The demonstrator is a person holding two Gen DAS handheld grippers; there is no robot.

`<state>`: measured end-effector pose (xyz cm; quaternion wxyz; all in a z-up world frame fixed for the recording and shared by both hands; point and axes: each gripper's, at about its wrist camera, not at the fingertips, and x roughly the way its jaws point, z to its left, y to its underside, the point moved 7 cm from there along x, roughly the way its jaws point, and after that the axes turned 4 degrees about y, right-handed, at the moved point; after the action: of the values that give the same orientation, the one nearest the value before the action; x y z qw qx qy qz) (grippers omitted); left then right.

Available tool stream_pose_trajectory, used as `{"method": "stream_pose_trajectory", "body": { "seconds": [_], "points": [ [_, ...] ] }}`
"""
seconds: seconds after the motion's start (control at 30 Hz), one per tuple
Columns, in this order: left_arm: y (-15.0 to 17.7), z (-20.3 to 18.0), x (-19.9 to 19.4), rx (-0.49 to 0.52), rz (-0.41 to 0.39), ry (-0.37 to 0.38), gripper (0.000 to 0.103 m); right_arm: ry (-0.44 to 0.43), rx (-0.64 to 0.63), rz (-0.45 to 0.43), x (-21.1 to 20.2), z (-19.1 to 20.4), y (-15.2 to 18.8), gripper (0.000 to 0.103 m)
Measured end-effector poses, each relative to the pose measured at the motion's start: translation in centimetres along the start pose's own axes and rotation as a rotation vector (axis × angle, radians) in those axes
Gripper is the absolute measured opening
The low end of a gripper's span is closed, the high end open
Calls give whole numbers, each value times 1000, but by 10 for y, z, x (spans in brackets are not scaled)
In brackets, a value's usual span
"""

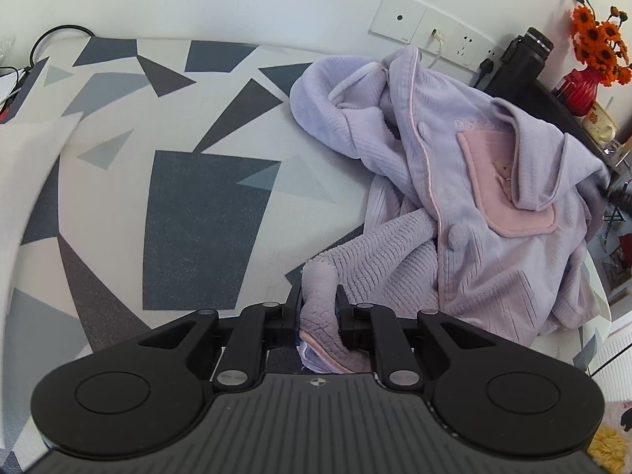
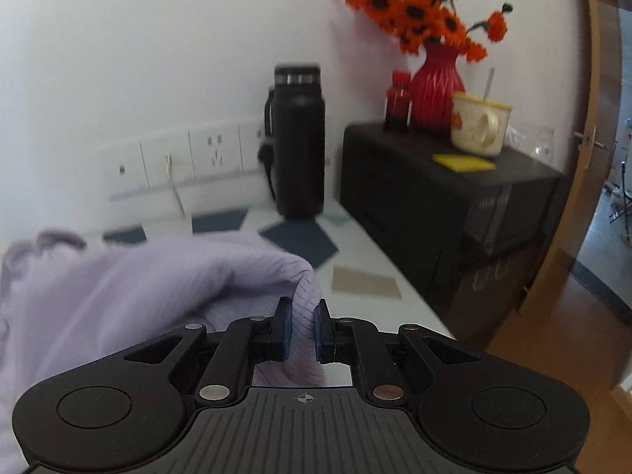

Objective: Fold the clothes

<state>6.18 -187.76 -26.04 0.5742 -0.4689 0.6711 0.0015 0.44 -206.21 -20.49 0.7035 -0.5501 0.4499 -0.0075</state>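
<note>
In the left wrist view, a lavender fleece pajama top (image 1: 466,181) lies crumpled on the right half of the frame, on a tabletop covered with a grey-and-white geometric cloth (image 1: 189,181). Its long axis runs from the upper middle down toward the lower right, collar end uppermost, with the pink chest pocket (image 1: 509,197) facing up. A ribbed sleeve trails to the bottom centre, where the left gripper (image 1: 318,316) is clamped on its pink-edged cuff. The garment's right edge hangs past the table and is partly cut off. A blurred white shape fills the far left edge; what it is cannot be told.

In the right wrist view, the right gripper (image 2: 303,328) pinches a raised fold of the same lavender fabric at bottom centre; the cloth spreads to the lower left, blurred. Behind stand a black flask (image 2: 298,142) and a black box (image 2: 438,213) at the right. On the box, a red vase (image 2: 434,87) holds orange flowers (image 2: 414,4), a cream mug (image 2: 480,126) holds a pale stick-like utensil, and a small red-capped bottle (image 2: 399,102) holds dark contents.
</note>
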Motion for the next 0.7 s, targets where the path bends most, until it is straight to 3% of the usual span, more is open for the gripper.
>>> {"method": "stream_pose_trajectory", "body": {
  "seconds": [0.07, 0.13, 0.3, 0.37, 0.4, 0.43, 0.57, 0.7],
  "points": [
    [2, -1, 3, 6, 14, -3, 15, -13, -17, 65, 11, 11, 28, 10],
    [2, -2, 5, 10, 23, -5, 15, -26, -52, 72, 9, 20, 43, 13],
    [3, -6, 10, 14, 42, 15, 15, -27, -37, 37, -14, 26, 41, 21],
    [2, -11, 10, 15, 39, 52, 15, -75, 17, -8, -31, 23, 34, 39],
    [1, -15, 9, 9, 37, 92, 15, -140, 49, -24, -41, 21, 28, 60],
    [0, -20, 8, 5, 39, 136, 15, -207, 70, -34, -50, 23, 24, 74],
    [0, -53, 14, 85, 81, 257, 15, -387, 66, 47, -71, 45, 24, 78],
    [10, -91, 25, 182, 148, 360, 15, -389, 50, 123, -58, 70, 38, 78]
  ]
}}
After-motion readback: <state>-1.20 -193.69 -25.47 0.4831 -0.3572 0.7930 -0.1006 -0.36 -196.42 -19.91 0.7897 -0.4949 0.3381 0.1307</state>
